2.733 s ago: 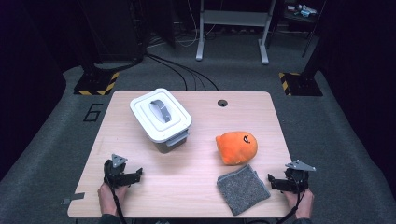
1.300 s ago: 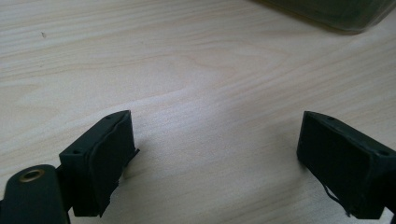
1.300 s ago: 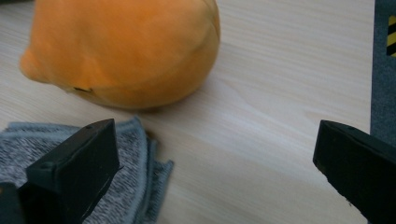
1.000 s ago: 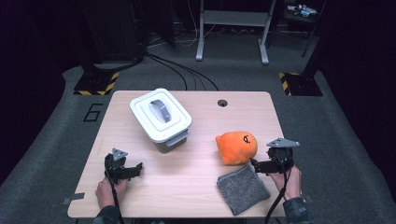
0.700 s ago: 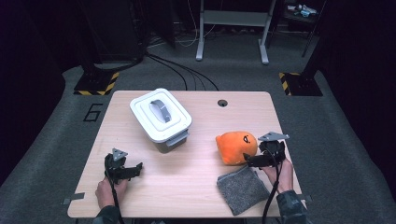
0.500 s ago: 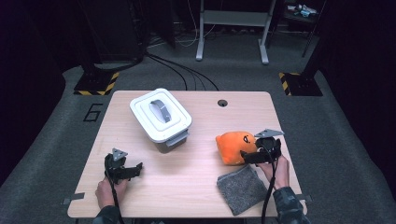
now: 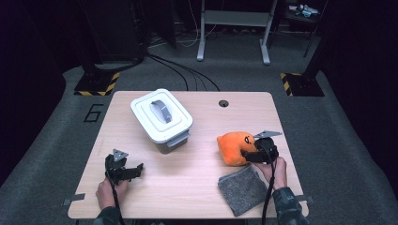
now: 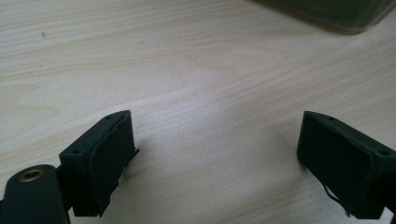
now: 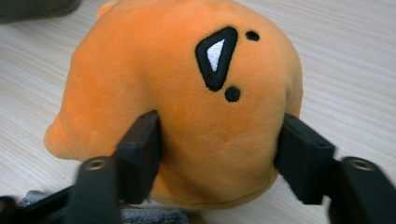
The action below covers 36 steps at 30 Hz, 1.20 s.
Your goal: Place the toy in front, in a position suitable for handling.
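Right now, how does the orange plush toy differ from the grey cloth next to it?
The orange plush toy is rounded and bulges up from the table, while the grey cloth lies flat. The toy is bright with a black stitched mark; the cloth is plain and dull. The right gripper has closed its jaws onto the toy; nothing holds the cloth. Both look soft and rest on the wooden table.

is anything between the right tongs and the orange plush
Nothing visible. The right tongs have just been closing and their pads already press into both sides of the orange plush. The grey cloth lies beside it, nearer the person.
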Each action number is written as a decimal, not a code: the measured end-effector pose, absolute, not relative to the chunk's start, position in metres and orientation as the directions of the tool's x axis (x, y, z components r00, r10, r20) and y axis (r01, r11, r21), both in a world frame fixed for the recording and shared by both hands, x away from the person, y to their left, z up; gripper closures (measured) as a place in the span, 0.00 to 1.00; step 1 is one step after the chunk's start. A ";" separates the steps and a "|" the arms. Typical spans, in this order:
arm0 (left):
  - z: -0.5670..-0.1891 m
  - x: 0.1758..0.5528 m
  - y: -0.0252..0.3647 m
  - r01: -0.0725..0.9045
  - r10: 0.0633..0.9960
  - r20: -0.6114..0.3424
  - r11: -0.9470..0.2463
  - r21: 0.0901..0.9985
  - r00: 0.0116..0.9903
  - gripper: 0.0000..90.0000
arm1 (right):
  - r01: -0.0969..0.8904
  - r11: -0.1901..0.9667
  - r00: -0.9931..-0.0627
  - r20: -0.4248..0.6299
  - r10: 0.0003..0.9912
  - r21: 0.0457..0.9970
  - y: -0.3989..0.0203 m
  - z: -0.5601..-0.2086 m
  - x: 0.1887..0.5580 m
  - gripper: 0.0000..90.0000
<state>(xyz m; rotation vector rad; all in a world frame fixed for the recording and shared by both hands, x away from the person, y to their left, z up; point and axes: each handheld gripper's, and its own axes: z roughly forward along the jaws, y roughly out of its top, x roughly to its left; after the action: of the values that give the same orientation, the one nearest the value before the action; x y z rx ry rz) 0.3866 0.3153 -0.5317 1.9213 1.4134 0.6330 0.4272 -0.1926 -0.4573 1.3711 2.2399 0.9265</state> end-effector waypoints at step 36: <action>-0.532 0.387 0.315 0.634 0.954 -0.001 -0.197 0.747 0.298 0.12 | 0.589 0.185 -0.495 0.170 0.852 0.787 -0.148 -0.441 0.397 0.67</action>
<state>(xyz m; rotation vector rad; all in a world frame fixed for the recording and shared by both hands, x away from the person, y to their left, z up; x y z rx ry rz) 0.3866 0.3152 -0.5317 1.9217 1.4134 0.6334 0.3974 -0.1475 -0.4408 1.3686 2.1595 1.2123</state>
